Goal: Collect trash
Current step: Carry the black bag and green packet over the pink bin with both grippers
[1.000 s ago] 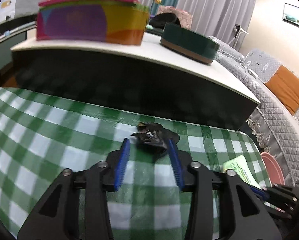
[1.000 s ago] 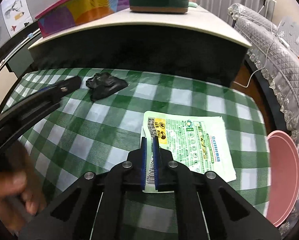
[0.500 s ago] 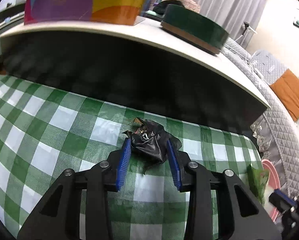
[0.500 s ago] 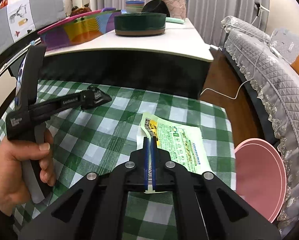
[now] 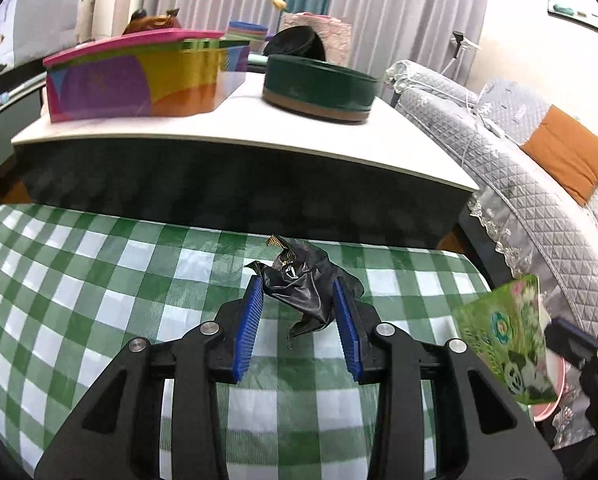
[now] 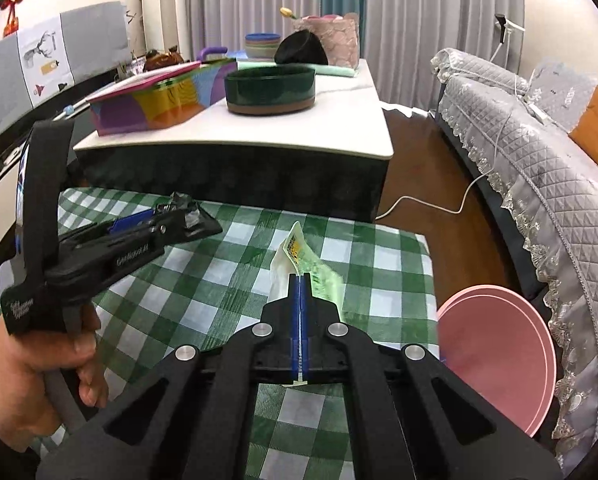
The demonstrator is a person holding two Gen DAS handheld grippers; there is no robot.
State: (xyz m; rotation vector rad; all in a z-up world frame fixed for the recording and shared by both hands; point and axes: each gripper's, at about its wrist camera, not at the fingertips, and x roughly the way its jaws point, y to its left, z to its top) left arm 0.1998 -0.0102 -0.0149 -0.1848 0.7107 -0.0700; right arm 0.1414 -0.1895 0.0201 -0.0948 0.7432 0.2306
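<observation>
Both grippers are gripping trash: my left gripper [image 5: 299,300] is clenching the crumpled black wrapper [image 5: 305,280] between its blue pads. My right gripper [image 6: 300,280] is pinching the green packet [image 6: 319,276], jaws fully closed on it.

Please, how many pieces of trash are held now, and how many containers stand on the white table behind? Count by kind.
Black crumpled wrapper, in the left gripper: 1
Green printed packet, in the right gripper: 1
Multicoloured box on the white table: 1
Dark green round tin on the same table: 1
Total: 4
</observation>
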